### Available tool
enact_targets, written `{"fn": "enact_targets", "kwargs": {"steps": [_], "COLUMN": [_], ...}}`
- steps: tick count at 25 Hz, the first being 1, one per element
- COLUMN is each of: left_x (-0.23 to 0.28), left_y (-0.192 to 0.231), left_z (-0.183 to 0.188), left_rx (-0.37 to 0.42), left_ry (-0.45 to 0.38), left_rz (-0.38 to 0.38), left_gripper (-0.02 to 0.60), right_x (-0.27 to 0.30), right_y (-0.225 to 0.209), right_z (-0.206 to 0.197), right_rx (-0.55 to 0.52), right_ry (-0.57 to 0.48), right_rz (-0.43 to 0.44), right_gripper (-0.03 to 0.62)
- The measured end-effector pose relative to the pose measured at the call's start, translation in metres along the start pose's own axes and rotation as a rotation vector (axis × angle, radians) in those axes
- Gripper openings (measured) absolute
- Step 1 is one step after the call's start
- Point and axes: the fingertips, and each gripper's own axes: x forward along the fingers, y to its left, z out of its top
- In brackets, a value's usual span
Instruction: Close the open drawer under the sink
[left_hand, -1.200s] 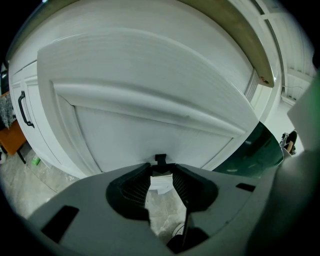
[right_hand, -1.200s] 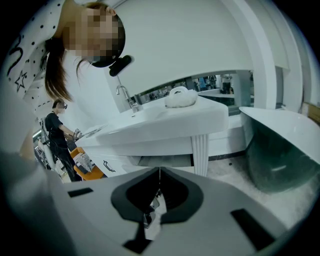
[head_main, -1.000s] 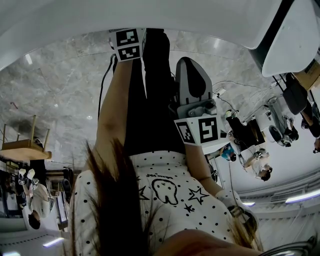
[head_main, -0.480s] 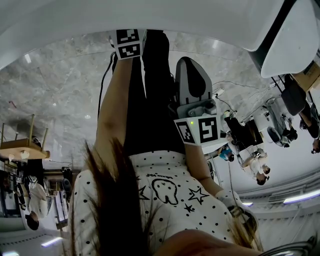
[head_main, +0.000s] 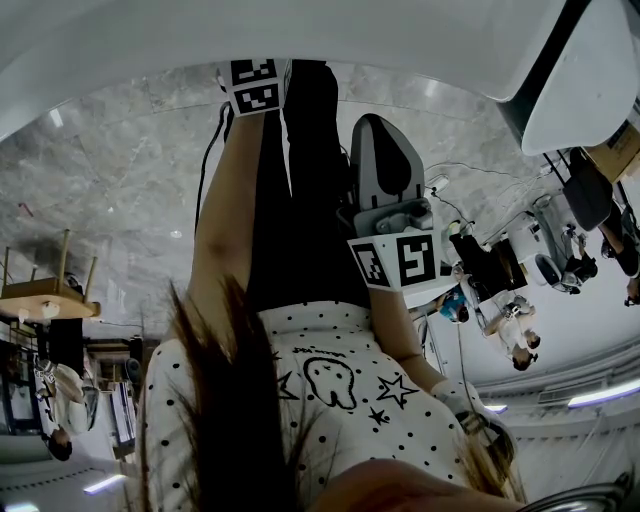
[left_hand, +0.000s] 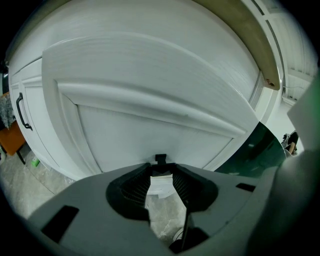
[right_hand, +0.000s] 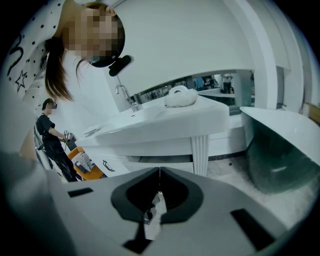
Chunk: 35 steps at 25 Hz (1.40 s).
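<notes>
A white panelled drawer front (left_hand: 150, 100) fills the left gripper view and juts out from the white cabinet under a beige counter edge (left_hand: 262, 50). My left gripper (left_hand: 161, 181) points at its lower edge from close by, jaws a little apart with nothing between them. My right gripper (right_hand: 159, 186) faces away towards the sink counter (right_hand: 165, 122), its jaws meeting and empty. In the head view only the grippers' marker cubes show, the left (head_main: 255, 85) and the right (head_main: 400, 258), in front of my dotted shirt.
A black handle (left_hand: 21, 111) sits on a neighbouring cabinet door. The counter carries a tap (right_hand: 126, 96) and a white object (right_hand: 180, 96), and rests on a fluted leg (right_hand: 200, 152). A bathtub (right_hand: 285, 150) stands at right. A person (right_hand: 50, 135) and an orange chair (right_hand: 85, 165) are at left.
Both grippers hold still. Only people in the background of the head view have shifted slightly.
</notes>
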Motion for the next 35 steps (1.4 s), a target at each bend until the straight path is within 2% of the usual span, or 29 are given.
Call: {"fn": "enact_targets", "kwargs": {"steps": [35], "left_x": [0.014], "left_y": [0.001], "left_z": [0.020], "left_rx": [-0.010], "left_ry": [-0.029], "left_rz": [0.009], "left_gripper": [0.138], "right_x": [-0.004], "right_y": [-0.003], "right_z": [-0.001], "right_rx": [0.005], "right_ry": [-0.001], "right_rz": [-0.004], "right_gripper": [0.014]}}
